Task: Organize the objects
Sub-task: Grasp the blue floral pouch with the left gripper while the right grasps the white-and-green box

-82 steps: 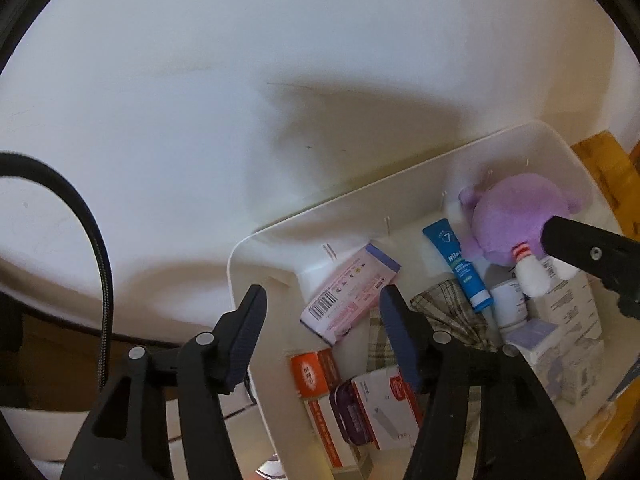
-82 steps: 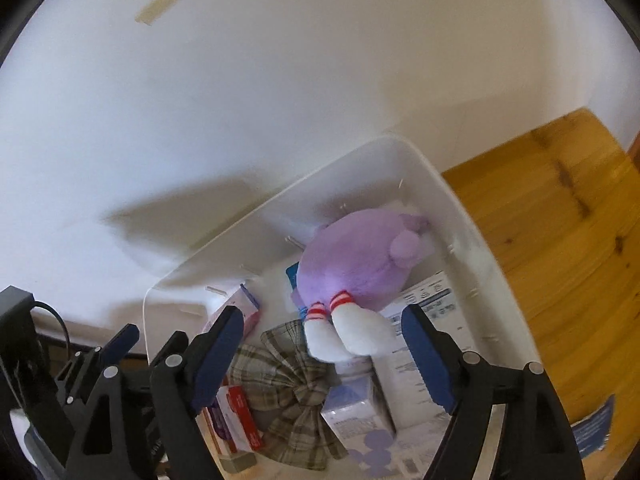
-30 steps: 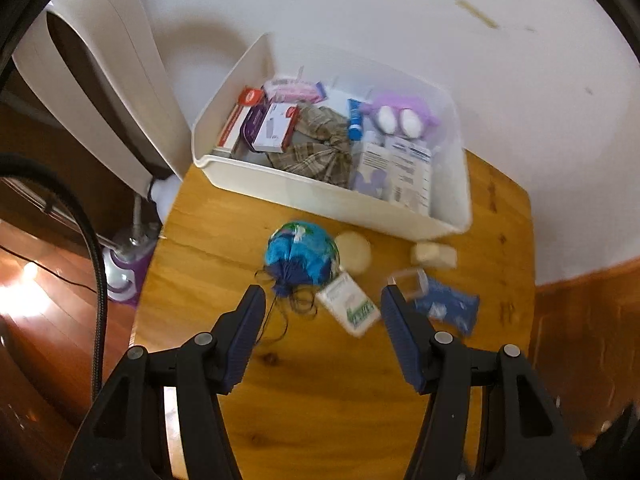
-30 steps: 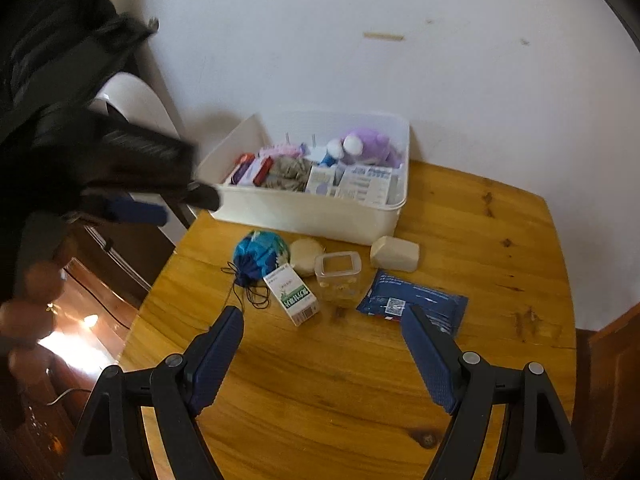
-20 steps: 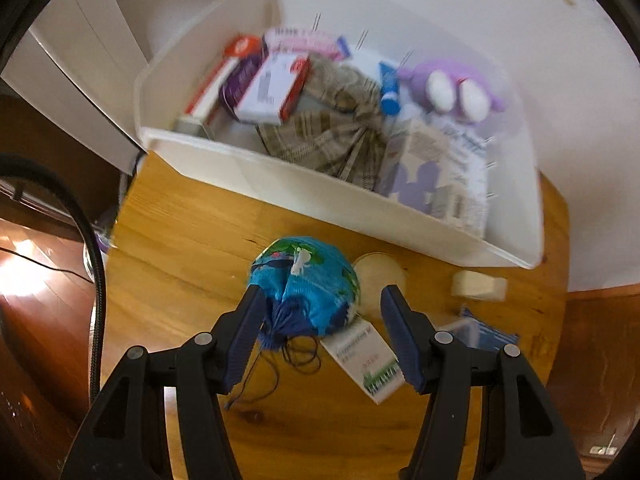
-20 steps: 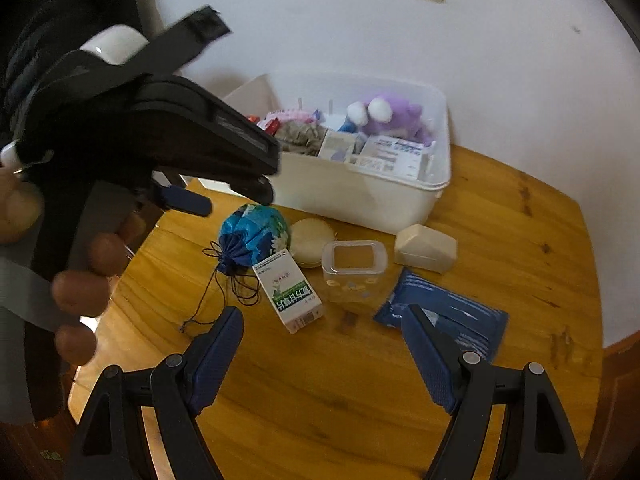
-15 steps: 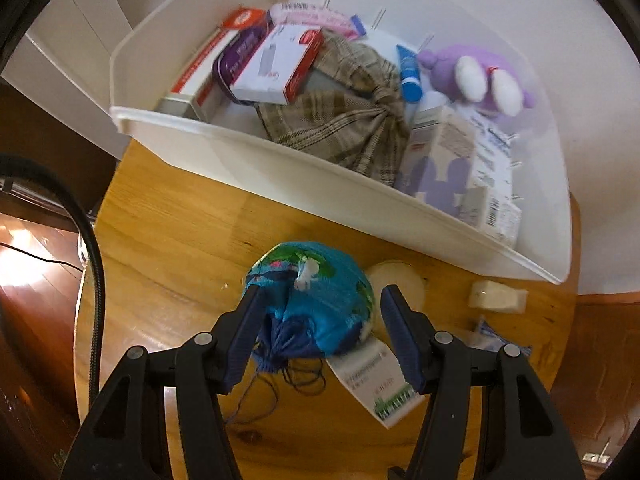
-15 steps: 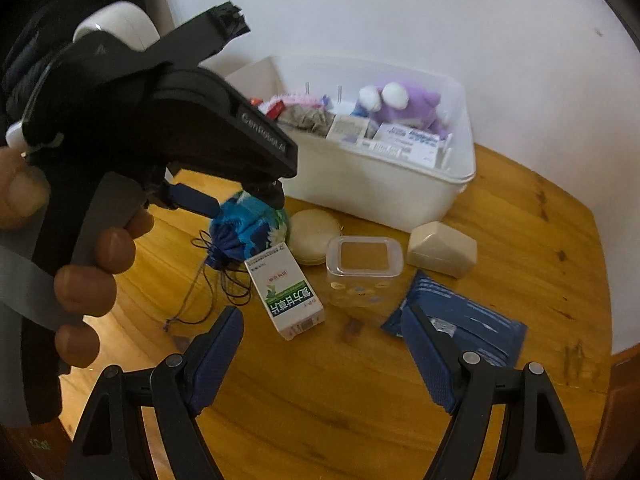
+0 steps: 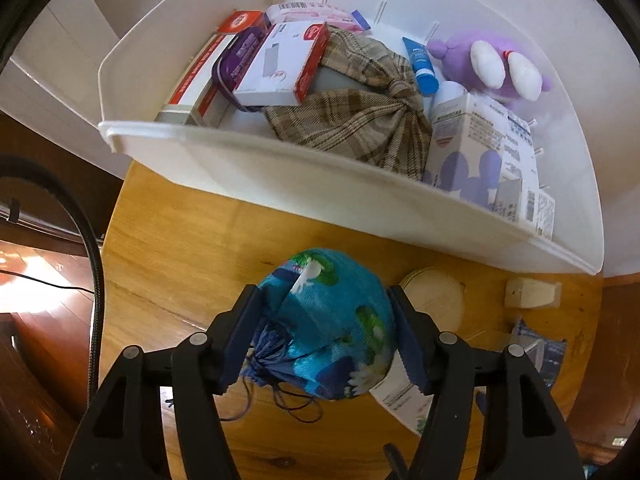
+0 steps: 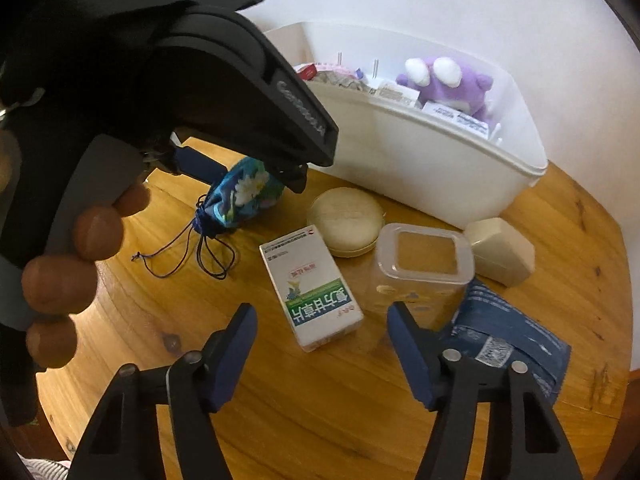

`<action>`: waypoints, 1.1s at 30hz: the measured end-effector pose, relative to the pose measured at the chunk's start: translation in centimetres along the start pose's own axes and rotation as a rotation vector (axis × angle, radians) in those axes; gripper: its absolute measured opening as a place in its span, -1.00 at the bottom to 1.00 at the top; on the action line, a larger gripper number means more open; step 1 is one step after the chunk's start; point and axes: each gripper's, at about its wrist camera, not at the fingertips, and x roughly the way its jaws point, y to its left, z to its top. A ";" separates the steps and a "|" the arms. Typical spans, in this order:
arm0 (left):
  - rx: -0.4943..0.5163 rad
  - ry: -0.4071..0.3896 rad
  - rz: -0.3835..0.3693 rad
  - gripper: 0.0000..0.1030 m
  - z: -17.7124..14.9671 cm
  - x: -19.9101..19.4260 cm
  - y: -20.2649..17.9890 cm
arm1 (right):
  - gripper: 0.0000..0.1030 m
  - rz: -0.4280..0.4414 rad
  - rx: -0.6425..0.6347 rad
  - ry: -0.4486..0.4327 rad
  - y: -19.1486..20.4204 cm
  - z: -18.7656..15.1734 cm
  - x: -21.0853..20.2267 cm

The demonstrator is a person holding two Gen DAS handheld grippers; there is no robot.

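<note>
A blue patterned drawstring pouch point(image 9: 328, 320) lies on the wooden table point(image 9: 180, 264), in front of the white bin point(image 9: 280, 140). My left gripper point(image 9: 324, 332) is open, and the pouch fills the gap between its fingers. In the right wrist view the same pouch point(image 10: 244, 196) shows under the left gripper's black body. My right gripper point(image 10: 320, 344) is open and low over the table. A white and green box point(image 10: 312, 288) lies just ahead of it, between the fingers' lines.
A clear plastic container point(image 10: 424, 264), a round cream case point(image 10: 346, 222), a beige box point(image 10: 502, 256) and a blue packet point(image 10: 508, 344) lie on the table. The bin holds a purple plush point(image 9: 496, 64), plaid cloth point(image 9: 360, 116) and several boxes. A hand point(image 10: 60, 260) holds the left gripper.
Both grippers have come down toward the table. The left one has closed in on the pouch, which now sits between its fingers. The right one is nearer the white and green box.
</note>
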 end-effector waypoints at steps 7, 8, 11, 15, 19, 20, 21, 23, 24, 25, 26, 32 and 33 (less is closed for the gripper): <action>0.006 0.003 -0.005 0.26 -0.9 -0.2 1.1 | -0.23 0.036 0.020 0.023 0.0 -0.4 0.6; 0.006 0.003 -0.001 0.22 -1.0 -0.2 1.3 | -0.24 0.037 0.022 0.023 0.0 -0.5 0.5; 0.024 -0.005 0.024 0.01 -1.2 -0.5 1.5 | -0.25 0.053 0.023 0.023 0.2 -0.7 0.3; 0.062 -0.006 0.057 -0.23 -1.7 -0.8 1.5 | -0.26 0.061 0.015 0.014 0.9 -1.1 -0.6; 0.075 -0.003 0.051 -0.26 -2.5 -1.6 1.8 | -0.26 0.081 0.021 0.005 1.6 -1.5 -1.9; 0.080 -0.004 0.053 -0.27 -2.7 -1.9 1.9 | -0.26 0.085 0.022 0.003 1.8 -1.6 -2.2; 0.096 -0.013 0.060 -0.27 -2.9 -2.2 1.9 | -0.26 0.088 0.024 -0.001 2.0 -1.8 -2.7; 0.121 -0.017 0.072 -0.27 -3.5 -3.3 1.9 | -0.26 0.087 0.023 -0.011 2.2 -2.0 -3.6; 0.130 -0.020 0.075 -0.27 -3.7 -3.8 1.9 | -0.26 0.084 0.021 -0.020 2.3 -2.1 -4.2; 0.146 -0.027 0.081 -0.27 -4.0 -4.5 1.9 | -0.26 0.080 0.021 -0.031 2.4 -2.2 -4.9; 0.164 -0.038 0.086 -0.27 -4.2 -5.3 1.6 | -0.26 0.077 0.024 -0.041 2.5 -2.4 -5.5; 0.211 -0.092 0.065 -0.27 -4.3 -10.6 1.7 | -0.26 0.074 0.083 -0.088 2.6 -3.4 -9.4; 0.213 -0.098 0.051 -0.27 -4.5 -11.6 1.7 | -0.26 0.075 0.089 -0.096 2.8 -3.6 -9.9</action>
